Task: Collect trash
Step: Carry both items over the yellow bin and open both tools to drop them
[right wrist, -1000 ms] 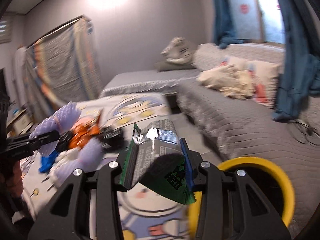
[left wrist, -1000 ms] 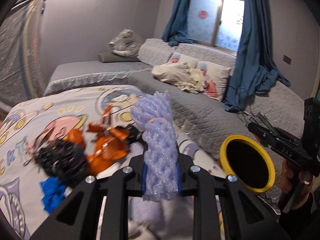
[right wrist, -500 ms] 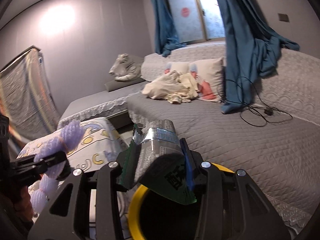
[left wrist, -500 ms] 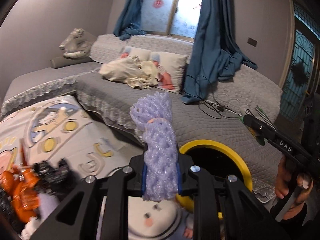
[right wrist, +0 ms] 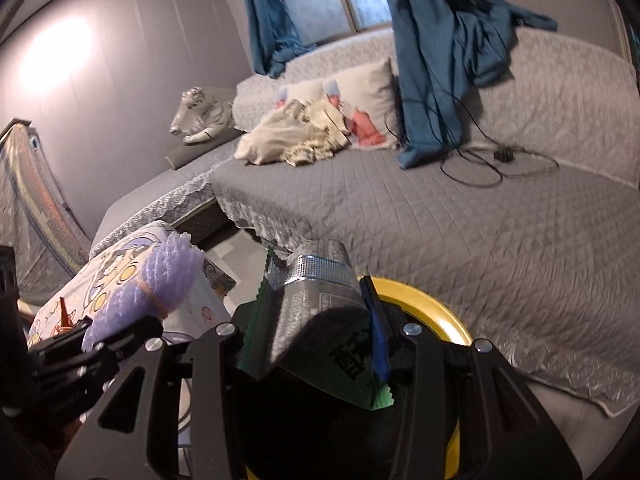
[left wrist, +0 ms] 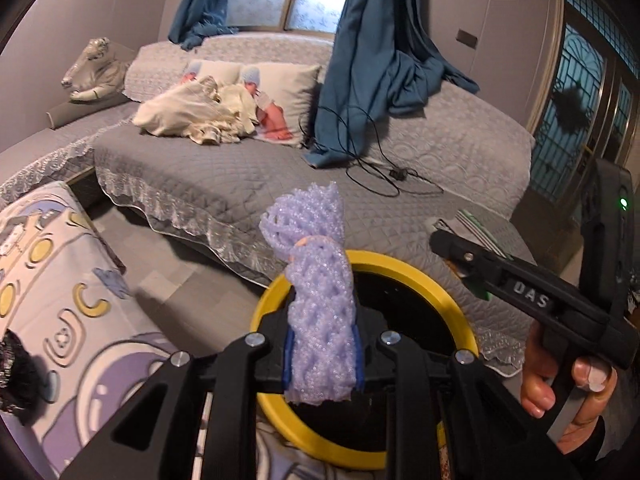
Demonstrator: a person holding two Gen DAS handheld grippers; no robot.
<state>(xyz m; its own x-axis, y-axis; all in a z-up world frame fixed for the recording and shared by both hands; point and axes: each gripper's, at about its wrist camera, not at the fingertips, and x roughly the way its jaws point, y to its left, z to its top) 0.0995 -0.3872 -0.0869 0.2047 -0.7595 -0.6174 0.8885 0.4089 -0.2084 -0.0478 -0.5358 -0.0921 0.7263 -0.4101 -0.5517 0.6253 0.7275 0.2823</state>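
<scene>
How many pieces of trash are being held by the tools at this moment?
2. The purple foam net is clamped in the left tool; the green and silver wrapper is clamped in the right tool. Both are over the yellow-rimmed bin.

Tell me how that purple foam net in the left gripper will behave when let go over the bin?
The purple foam net looks airy, so probably very light and may drift. It stands unsupported above the left gripper, so fairly springy; it might catch on the yellow-rimmed bin.
</scene>
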